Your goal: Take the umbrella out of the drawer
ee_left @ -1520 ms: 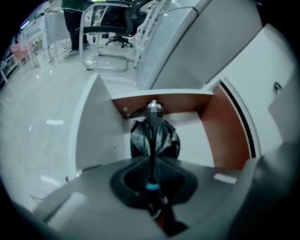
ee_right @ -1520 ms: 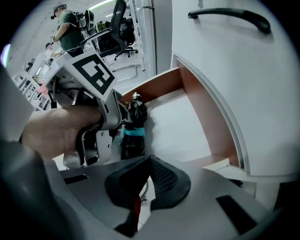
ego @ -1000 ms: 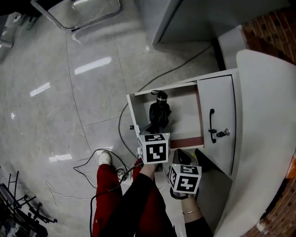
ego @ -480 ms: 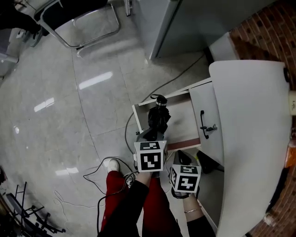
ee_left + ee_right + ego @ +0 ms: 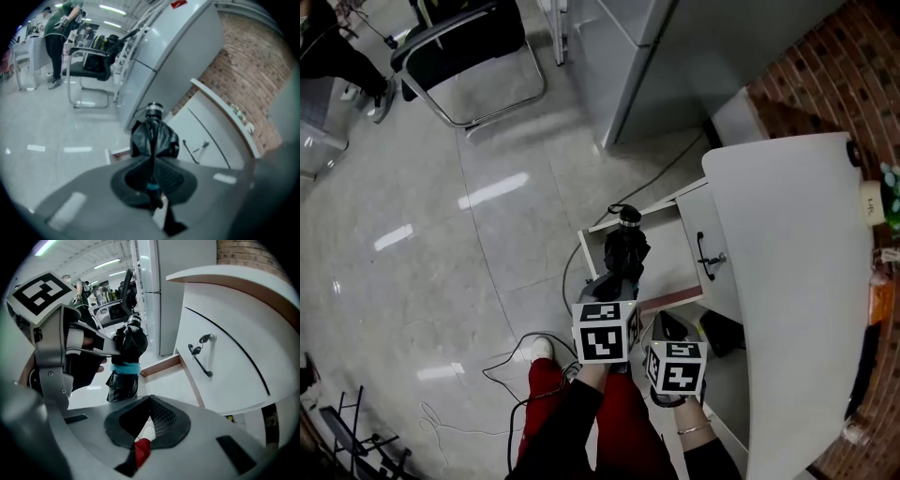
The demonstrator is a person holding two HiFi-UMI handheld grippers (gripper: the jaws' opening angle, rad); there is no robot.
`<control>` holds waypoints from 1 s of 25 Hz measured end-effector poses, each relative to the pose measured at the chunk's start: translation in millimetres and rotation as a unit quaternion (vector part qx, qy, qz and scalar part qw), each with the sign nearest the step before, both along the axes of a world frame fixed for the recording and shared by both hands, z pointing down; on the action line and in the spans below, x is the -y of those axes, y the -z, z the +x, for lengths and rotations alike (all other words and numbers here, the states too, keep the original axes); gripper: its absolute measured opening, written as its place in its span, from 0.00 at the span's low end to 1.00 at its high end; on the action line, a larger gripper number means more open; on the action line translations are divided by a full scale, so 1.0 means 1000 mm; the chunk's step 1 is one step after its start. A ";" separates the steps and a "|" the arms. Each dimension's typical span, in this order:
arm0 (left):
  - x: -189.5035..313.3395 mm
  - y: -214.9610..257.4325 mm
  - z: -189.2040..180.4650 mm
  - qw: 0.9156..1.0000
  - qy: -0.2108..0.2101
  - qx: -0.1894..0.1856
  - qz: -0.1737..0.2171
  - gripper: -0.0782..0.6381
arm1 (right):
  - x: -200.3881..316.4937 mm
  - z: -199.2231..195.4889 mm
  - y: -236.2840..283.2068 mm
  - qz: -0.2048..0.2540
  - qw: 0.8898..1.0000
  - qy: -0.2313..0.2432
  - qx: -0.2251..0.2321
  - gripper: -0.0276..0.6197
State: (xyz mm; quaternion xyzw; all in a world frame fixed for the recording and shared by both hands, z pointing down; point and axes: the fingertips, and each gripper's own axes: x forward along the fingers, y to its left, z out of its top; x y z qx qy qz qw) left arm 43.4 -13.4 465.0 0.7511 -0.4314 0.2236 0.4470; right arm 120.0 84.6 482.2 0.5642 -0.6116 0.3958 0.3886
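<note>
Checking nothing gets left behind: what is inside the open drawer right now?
Of the drawer, only a bare white bottom shows. The black umbrella, clamped in the left claw, covers its left part, so that part is hidden.

Floor: glossy pale-grey tiled floor (image 5: 487,244), filling the left.
11 o'clock: black-seated chrome tube chair (image 5: 469,56) standing on it.
Centre to 7 o'clock: thin black cables (image 5: 566,267) trailing across tiles.
3 o'clock: white cabinet (image 5: 724,281) under a curved white worktop (image 5: 787,281), its white drawer (image 5: 670,253) pulled open.

Umbrella (image 5: 624,251) over the drawer (image 5: 667,255); cabinet door (image 5: 719,281) right; chair (image 5: 464,42) behind.
</note>
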 end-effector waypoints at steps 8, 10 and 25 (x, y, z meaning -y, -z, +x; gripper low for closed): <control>-0.002 0.056 -0.032 0.999 -0.010 -0.003 0.031 0.12 | 0.008 -0.021 0.051 0.043 0.999 0.004 0.006 0.04; -0.002 0.070 -0.039 0.999 -0.013 -0.005 0.039 0.12 | 0.011 -0.026 0.063 0.055 0.998 0.005 0.007 0.04; -0.020 0.156 -0.064 0.995 -0.045 -0.033 0.077 0.12 | 0.002 -0.040 0.129 0.102 0.995 -0.011 0.002 0.04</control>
